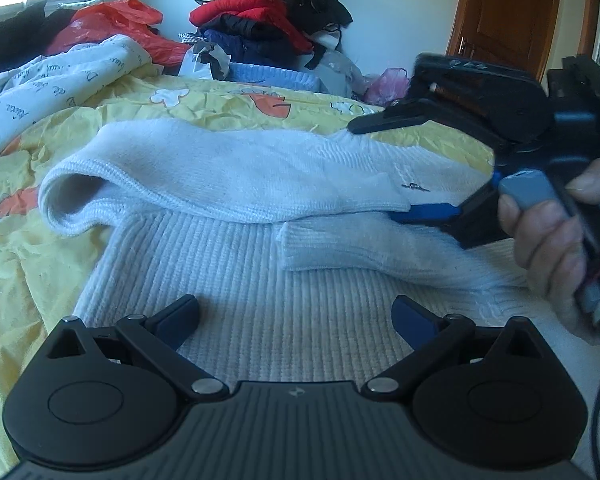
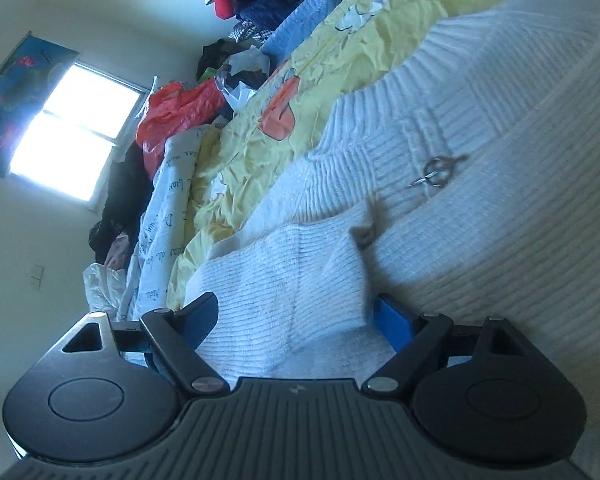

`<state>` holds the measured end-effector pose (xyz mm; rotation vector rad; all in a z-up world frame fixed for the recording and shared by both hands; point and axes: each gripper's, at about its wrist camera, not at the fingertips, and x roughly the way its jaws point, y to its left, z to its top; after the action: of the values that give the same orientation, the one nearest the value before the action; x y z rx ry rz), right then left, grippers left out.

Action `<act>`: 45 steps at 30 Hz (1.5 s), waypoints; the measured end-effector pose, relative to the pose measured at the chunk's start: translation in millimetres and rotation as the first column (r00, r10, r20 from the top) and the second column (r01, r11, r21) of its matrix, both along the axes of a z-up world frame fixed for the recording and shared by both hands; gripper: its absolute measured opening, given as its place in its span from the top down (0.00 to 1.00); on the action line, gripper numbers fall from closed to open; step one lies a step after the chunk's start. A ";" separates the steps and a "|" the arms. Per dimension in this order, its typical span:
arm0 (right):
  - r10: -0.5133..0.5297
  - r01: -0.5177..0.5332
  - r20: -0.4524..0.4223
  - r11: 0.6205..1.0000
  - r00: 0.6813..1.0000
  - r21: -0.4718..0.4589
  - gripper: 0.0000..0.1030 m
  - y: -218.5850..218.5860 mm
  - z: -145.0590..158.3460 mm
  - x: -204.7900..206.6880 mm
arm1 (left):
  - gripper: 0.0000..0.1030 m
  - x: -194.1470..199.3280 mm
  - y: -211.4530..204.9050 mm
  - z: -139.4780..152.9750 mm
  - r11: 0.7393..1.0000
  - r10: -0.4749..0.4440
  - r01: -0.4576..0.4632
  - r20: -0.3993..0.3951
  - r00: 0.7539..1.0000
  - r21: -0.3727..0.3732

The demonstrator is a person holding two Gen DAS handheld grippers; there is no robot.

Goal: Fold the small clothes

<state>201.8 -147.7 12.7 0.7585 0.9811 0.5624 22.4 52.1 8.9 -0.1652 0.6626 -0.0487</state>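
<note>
A white knitted sweater (image 1: pixel 260 280) lies on the yellow bed sheet (image 1: pixel 28 240), partly folded, with a sleeve (image 1: pixel 220 172) laid across it and a cuff (image 1: pixel 340 248) on top. My left gripper (image 1: pixel 296 320) is open just above the ribbed body of the sweater and holds nothing. My right gripper (image 1: pixel 380 168) comes in from the right, tilted on its side, open, with the sleeve's fabric between its jaws. In the right wrist view the right gripper (image 2: pixel 296 316) is open around a fold of the sweater (image 2: pixel 300 280), near a small embroidered logo (image 2: pixel 436 172).
A white printed quilt (image 1: pixel 52 80), red plastic bags (image 1: pixel 112 24) and a heap of dark and red clothes (image 1: pixel 268 20) lie at the far side of the bed. A light blue knit (image 1: pixel 272 76) lies beyond the sheet. A wooden door (image 1: pixel 512 12) stands at the right.
</note>
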 end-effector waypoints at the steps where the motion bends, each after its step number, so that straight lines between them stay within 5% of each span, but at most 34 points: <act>1: 0.002 -0.002 0.001 1.000 1.000 -0.015 0.35 2.6 0.3 1.1 | 0.00 -0.1 0.5 0.0 1.000 0.000 0.000 0.001 1.000 -0.004; 2: 0.006 -0.006 0.000 0.999 1.000 -0.047 0.58 5.8 -0.1 1.9 | 0.00 -0.4 1.2 0.1 1.000 0.000 0.000 0.002 1.000 -0.008; 4: 0.009 -0.010 -0.010 0.996 1.000 -0.088 0.87 7.3 -3.9 2.8 | 0.00 0.1 2.1 0.0 1.000 0.001 -0.001 0.004 1.000 -0.014; 5: 0.009 -0.009 -0.004 0.997 1.000 -0.075 0.88 4.9 -5.1 1.8 | 0.00 0.1 2.9 0.1 1.000 0.001 -0.001 0.005 1.000 -0.019; 13: 0.023 -0.017 0.170 0.999 0.985 -0.039 0.88 -16.2 42.7 -4.9 | 0.00 -0.4 5.2 -0.2 1.000 0.001 -0.001 0.006 1.000 -0.025; 20: -0.026 0.065 0.281 0.989 0.959 -0.130 0.88 -106.2 83.6 -11.3 | 0.00 -0.5 6.2 -0.6 1.000 0.000 0.000 0.006 1.000 -0.023; 27: -0.165 0.209 0.225 0.960 0.960 -0.185 0.88 -202.4 58.6 -22.3 | 0.00 0.5 5.1 -0.5 1.000 -0.002 0.002 0.002 1.000 -0.008; 37: -0.180 0.222 0.180 0.942 0.967 -0.253 0.88 -199.5 6.9 -37.1 | 0.00 2.9 1.3 -0.8 1.000 -0.004 0.004 -0.006 1.000 0.023; 45: -0.275 0.290 0.156 0.953 0.949 -0.085 0.46 -223.4 2.0 -44.1 | 0.00 3.0 1.7 -0.8 1.000 -0.004 0.004 -0.006 1.000 0.023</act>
<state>157.7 -371.0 14.7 0.7372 0.7469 0.3068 25.4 53.9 8.1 -0.1421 0.6691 -0.0444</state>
